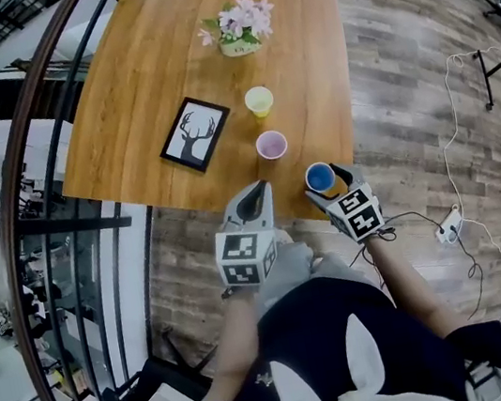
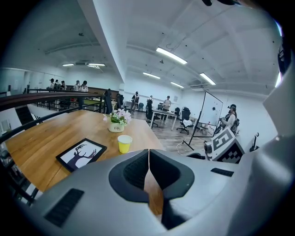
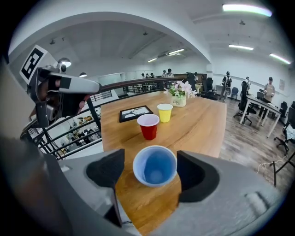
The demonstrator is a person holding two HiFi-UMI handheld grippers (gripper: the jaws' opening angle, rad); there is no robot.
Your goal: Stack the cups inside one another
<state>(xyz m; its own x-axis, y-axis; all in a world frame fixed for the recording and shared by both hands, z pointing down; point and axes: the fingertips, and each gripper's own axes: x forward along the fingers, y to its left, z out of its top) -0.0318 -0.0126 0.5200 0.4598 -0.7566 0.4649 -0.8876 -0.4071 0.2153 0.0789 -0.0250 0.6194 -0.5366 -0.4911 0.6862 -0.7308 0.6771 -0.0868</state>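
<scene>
**Right gripper** [image 3: 151,160]: jaws spread wide, one dark pad on either side of the blue cup [image 3: 155,166]. A sliver of tabletop shows between the cup and each pad, so there is no contact.

**Blue cup:** upright, mouth up, empty. It stands on the wooden table [image 3: 203,124], close to the near edge.

**Left gripper** [image 2: 149,153]: jaws pressed together with nothing between them. It is held above the near table edge, beside the right gripper.

**Red cup** [image 3: 148,126]: upright with a white interior, beyond the blue cup and apart from it.

**Yellow cup** [image 3: 164,112]: upright, just past the red cup. The three cups form a loose line running away from the person, none nested.

**Framed deer silhouette picture** [image 3: 135,113]: lies flat in a black frame, to the left of the red and yellow cups in the head view.

**Small pot of pink flowers** [image 3: 179,95]: stands at the far end of the line of cups.

**Power strip with cables** [image 1: 448,230]: on the wood-plank floor, to the right of the table.
</scene>
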